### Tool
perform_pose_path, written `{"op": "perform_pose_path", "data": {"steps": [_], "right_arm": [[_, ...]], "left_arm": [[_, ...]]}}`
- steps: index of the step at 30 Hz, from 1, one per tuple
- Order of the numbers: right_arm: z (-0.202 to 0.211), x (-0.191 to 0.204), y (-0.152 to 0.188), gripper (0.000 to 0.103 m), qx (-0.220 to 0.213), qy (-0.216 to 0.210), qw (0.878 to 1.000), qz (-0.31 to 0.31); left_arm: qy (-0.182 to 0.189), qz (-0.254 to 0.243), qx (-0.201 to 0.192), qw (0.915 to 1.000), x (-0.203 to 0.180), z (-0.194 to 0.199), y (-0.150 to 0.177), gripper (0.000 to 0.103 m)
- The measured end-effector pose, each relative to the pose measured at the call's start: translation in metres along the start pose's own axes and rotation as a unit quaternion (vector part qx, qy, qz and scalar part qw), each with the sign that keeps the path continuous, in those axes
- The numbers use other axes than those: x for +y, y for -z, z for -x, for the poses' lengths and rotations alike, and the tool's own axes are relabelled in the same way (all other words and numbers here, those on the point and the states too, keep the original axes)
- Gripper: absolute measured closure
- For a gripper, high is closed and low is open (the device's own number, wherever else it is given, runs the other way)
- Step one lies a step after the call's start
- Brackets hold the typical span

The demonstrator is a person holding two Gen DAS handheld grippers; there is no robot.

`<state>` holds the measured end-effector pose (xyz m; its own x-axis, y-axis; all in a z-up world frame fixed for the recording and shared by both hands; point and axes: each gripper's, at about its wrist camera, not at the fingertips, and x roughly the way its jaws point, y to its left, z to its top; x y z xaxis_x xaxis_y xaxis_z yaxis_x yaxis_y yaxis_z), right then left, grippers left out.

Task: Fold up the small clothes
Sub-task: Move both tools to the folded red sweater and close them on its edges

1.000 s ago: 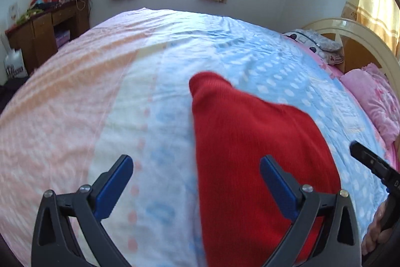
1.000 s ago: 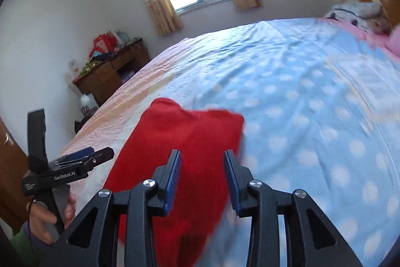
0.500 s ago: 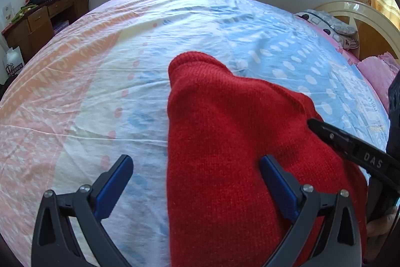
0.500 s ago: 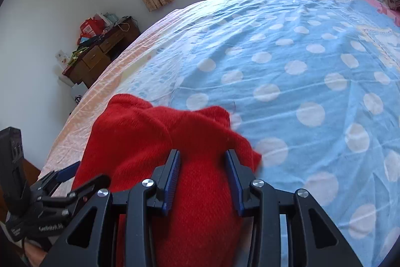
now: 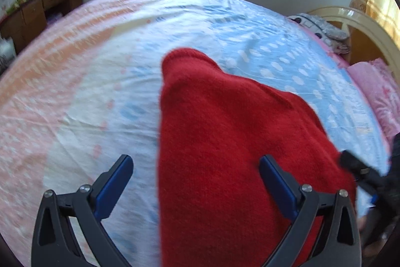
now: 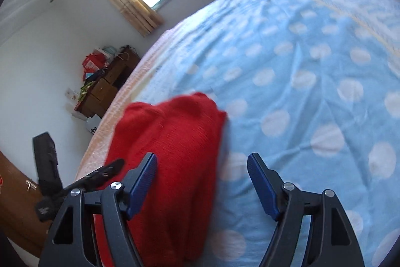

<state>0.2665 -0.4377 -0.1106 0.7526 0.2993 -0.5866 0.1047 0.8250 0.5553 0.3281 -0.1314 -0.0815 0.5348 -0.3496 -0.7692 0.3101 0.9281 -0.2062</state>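
The red sweater (image 5: pixel 225 142) lies in a soft heap on the bed (image 5: pixel 100 91). The right gripper (image 6: pixel 202 174), narrow before, is opening over it. The left gripper (image 5: pixel 195 179) stays wide, holding nothing.

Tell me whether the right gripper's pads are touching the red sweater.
Apart. In the right wrist view the right gripper has its jaws opening, and both pads stand clear of the red sweater lying between them.
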Motion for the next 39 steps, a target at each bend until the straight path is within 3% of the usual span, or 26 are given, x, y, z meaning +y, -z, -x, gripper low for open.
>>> {"op": "perform_pose_path", "data": {"steps": [4,6,13,20,26,33,37,39], "right_arm": [[0.0,-0.004,0.008,0.028,-0.019,-0.007,1.0,-0.001],[0.0,-0.002,0.012,0.028,-0.025,-0.003,1.0,0.008],[0.0,-0.002,0.016,0.022,-0.027,-0.022,0.999,0.014],[-0.011,0.02,0.016,0.019,0.012,-0.016,0.998,0.062],[-0.022,0.039,0.018,0.019,0.044,-0.049,0.994,0.083],[-0.022,0.016,0.016,0.019,0.05,-0.147,0.988,0.024],[-0.031,0.039,0.025,0.019,0.058,-0.084,0.992,0.077],[-0.035,0.051,0.028,0.022,0.059,-0.053,0.991,0.109]], "left_arm": [[0.061,0.043,0.026,0.9969,0.011,-0.013,0.006,0.0],[0.077,0.054,0.019,0.9954,0.015,-0.012,0.007,0.0],[0.083,0.034,0.008,0.996,0.009,-0.011,0.011,0.0],[0.093,0.019,0.005,0.9954,0.013,-0.009,0.014,0.0],[0.104,0.012,0.0,0.9945,0.016,-0.005,0.02,0.0],[0.126,0.019,0.002,0.9918,0.023,-0.005,0.02,0.0],[0.113,0.005,0.007,0.9936,0.015,-0.007,0.018,0.001],[0.116,0.006,0.007,0.9932,0.014,-0.007,0.017,0.006]]}}
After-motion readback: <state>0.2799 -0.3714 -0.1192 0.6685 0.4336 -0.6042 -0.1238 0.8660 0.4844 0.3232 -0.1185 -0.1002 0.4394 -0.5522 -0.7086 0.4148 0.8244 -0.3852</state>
